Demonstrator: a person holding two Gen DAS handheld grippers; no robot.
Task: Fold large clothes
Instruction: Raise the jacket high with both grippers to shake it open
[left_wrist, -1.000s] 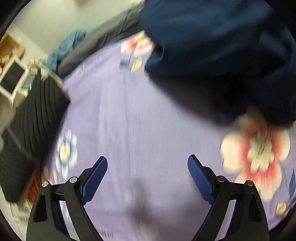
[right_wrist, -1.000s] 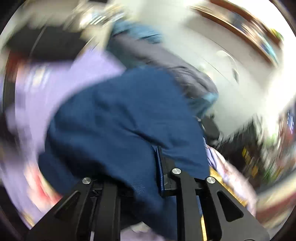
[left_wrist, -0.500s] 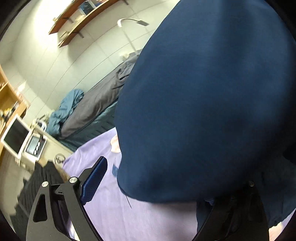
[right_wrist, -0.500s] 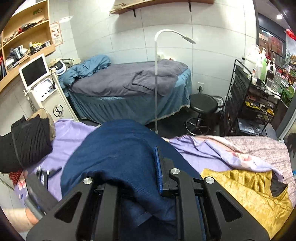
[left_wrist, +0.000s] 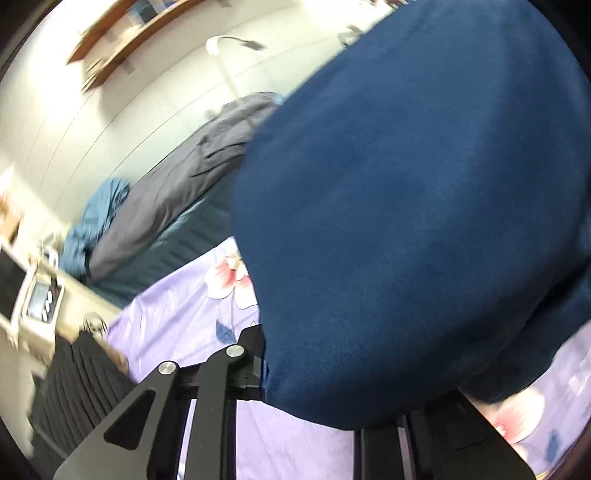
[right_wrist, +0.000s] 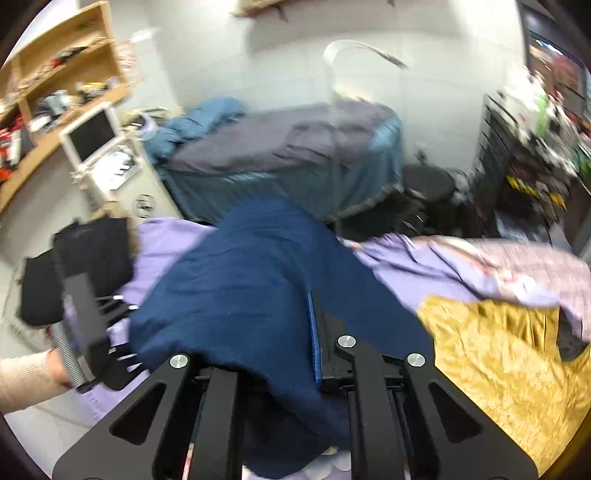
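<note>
A large navy blue garment (left_wrist: 406, 192) hangs lifted above the purple floral bedsheet (left_wrist: 177, 317) and fills most of the left wrist view. My left gripper (left_wrist: 317, 373) is shut on its lower edge; the cloth covers the right finger. In the right wrist view the same navy garment (right_wrist: 243, 288) drapes over my right gripper (right_wrist: 280, 339), which is shut on it, with the blue pad of the right finger (right_wrist: 313, 332) showing. The left gripper (right_wrist: 88, 332) shows there at the left, held by a hand.
A black folded garment (right_wrist: 85, 258) lies at the left on the sheet. A gold garment (right_wrist: 498, 362) lies at the right. Behind stand a grey-covered massage bed (right_wrist: 295, 147), a floor lamp (right_wrist: 332, 110), a black stool (right_wrist: 428, 184) and a white monitor cart (right_wrist: 96, 147).
The left gripper went from open above the bare sheet to shut on the navy garment's edge. Both grippers have lifted the garment, and the right wrist view has tilted slightly.
</note>
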